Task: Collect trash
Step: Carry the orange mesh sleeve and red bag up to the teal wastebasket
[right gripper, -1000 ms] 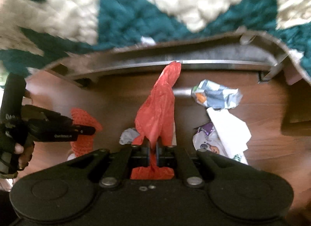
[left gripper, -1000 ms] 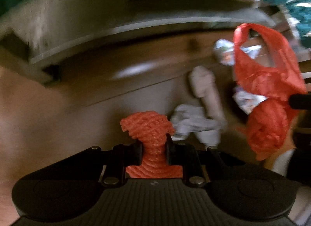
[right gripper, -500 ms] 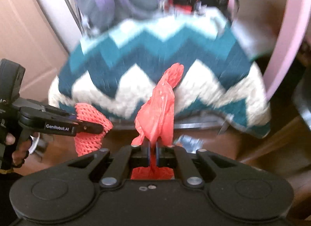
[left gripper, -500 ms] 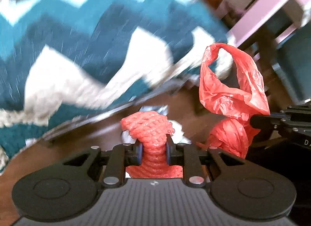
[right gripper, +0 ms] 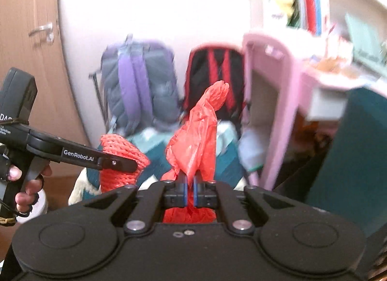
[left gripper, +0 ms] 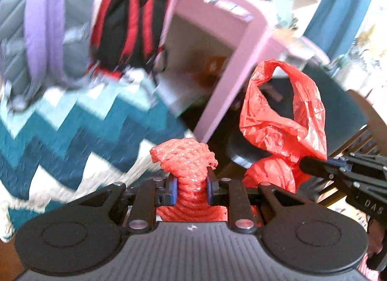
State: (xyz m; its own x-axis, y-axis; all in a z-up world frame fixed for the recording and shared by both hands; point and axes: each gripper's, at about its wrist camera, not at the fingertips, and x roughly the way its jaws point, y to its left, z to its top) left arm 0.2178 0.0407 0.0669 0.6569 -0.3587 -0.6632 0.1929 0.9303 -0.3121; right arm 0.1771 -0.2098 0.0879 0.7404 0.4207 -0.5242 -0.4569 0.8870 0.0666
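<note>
Both claws have risen from the floor to face backpacks [right gripper: 140, 87]. Left claw [left gripper: 191, 190] stays clamped on red netting [left gripper: 186, 157]; right claw [right gripper: 189, 191] on the red bag [right gripper: 196, 145].

- Left tool [left gripper: 191, 190]: the foam net [left gripper: 187, 160] sits between its jaws and rises above them.
- Right tool [right gripper: 190, 190]: the plastic bag [right gripper: 198, 136] sits between its jaws, its handle standing upright.
- Right wrist view: the left tool [right gripper: 116, 163] lies left of the bag, near it.
- Blanket [left gripper: 72, 131]: far side of both tools, to the left.
- Two backpacks [right gripper: 140, 85] stand side by side behind the blanket.
- Shelf unit [right gripper: 273, 102]: right of the backpacks.
- Door [right gripper: 31, 51]: far left.
</note>
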